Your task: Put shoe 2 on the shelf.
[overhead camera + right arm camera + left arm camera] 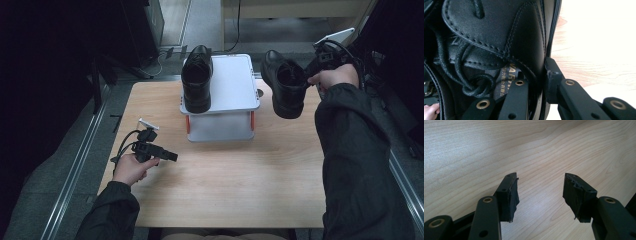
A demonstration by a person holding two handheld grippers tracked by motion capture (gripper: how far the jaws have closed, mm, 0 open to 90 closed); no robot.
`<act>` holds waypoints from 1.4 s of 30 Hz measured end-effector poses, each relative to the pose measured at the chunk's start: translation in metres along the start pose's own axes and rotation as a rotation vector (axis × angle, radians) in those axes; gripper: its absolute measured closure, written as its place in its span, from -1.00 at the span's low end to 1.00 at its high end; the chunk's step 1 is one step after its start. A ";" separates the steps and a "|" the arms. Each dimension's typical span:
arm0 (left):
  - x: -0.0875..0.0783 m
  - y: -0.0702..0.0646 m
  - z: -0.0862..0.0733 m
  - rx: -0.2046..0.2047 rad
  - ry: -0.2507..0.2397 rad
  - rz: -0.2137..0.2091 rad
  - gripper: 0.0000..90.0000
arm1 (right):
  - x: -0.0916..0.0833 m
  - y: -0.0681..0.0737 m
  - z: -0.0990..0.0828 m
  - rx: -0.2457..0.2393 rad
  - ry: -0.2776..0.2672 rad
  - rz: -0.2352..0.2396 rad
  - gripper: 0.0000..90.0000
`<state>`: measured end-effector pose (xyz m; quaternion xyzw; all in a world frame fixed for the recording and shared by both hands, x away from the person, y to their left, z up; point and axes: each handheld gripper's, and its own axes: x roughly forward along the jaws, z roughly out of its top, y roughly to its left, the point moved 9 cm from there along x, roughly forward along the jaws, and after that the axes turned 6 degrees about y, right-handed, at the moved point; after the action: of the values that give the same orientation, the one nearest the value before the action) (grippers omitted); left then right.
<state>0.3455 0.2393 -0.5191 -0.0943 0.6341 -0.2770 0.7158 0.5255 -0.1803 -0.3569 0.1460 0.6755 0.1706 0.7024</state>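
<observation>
We are holding one black shoe (286,84) aloft in our right gripper (311,70); another shoe (196,79) is sitting on the white stand (231,85).

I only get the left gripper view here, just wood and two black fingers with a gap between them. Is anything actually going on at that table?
Observer: Yes. The right gripper has its fingers shut on the side wall of a black shoe, held up above the table.
Operator: Only one shoe?
Observer: No, a second black shoe stands on the left half of a small white stand at the table's far side.
Operator: And my gripper?
Observer: The left gripper is low over the table's near left part, open, away from both shoes.
</observation>
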 end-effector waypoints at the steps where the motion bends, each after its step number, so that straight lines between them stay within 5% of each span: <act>1: 0.000 0.000 0.000 -0.001 -0.001 0.000 0.00 | -0.001 0.004 0.001 -0.003 0.002 -0.005 0.85; 10: 0.002 -0.004 -0.002 0.006 0.006 -0.011 0.00 | 0.002 0.041 0.017 -0.040 -0.019 -0.013 0.86; 27: -0.001 -0.002 -0.004 0.001 0.001 -0.027 0.00 | 0.040 0.112 0.034 -0.111 0.014 -0.030 0.85; 42: 0.001 -0.002 -0.005 0.010 0.008 -0.019 0.00 | 0.061 0.141 0.027 -0.144 0.002 -0.007 0.72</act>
<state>0.3401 0.2383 -0.5200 -0.0954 0.6347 -0.2874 0.7109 0.5480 -0.0266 -0.3494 0.0923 0.6626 0.2165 0.7110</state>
